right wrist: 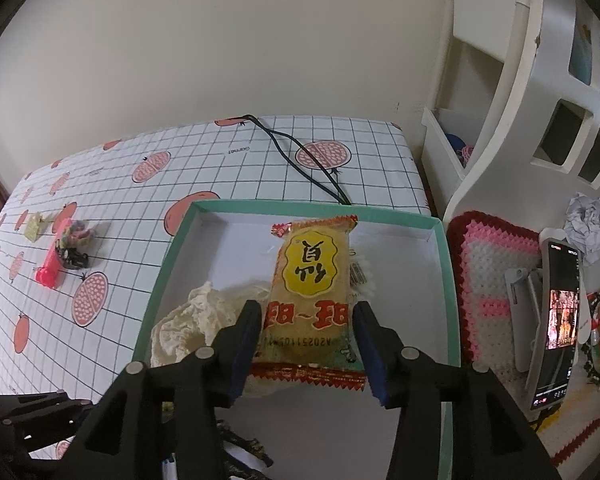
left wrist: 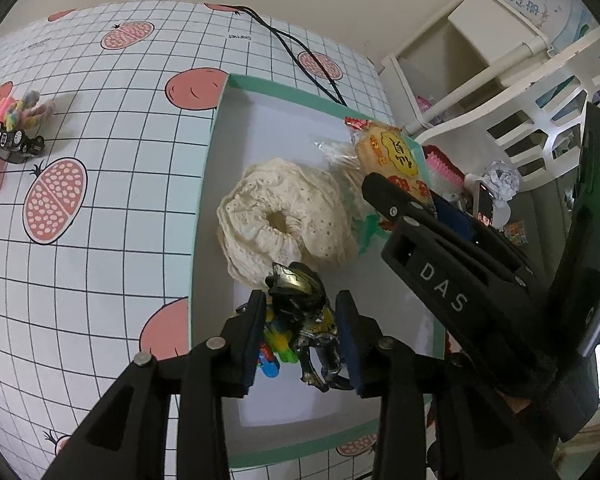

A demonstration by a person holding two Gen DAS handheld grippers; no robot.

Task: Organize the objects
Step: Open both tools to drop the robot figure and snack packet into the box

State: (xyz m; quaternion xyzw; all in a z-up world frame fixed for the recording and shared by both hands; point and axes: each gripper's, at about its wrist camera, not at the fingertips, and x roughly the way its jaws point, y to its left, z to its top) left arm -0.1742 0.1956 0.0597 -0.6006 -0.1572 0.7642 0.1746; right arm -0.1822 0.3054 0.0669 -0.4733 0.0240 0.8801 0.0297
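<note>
Holding my left hand-held gripper (left wrist: 300, 336) over the box (left wrist: 204, 160), I see its jaws barely parted around the toy figure (left wrist: 304, 312), so it could snag. My right hand-held gripper (right wrist: 306, 344) is spread beside the snack pack (right wrist: 312, 292), which leans at 12 o'clock and could tip onto the lace scrunchie (right wrist: 196, 316) at 9 o'clock.

My right fingers (right wrist: 260, 336) cover the snack packet's (right wrist: 308, 280) lower sides. The cream lace cloth (right wrist: 188, 316) lies partly behind it. The far toys (right wrist: 74, 240) are too small to identify.
</note>
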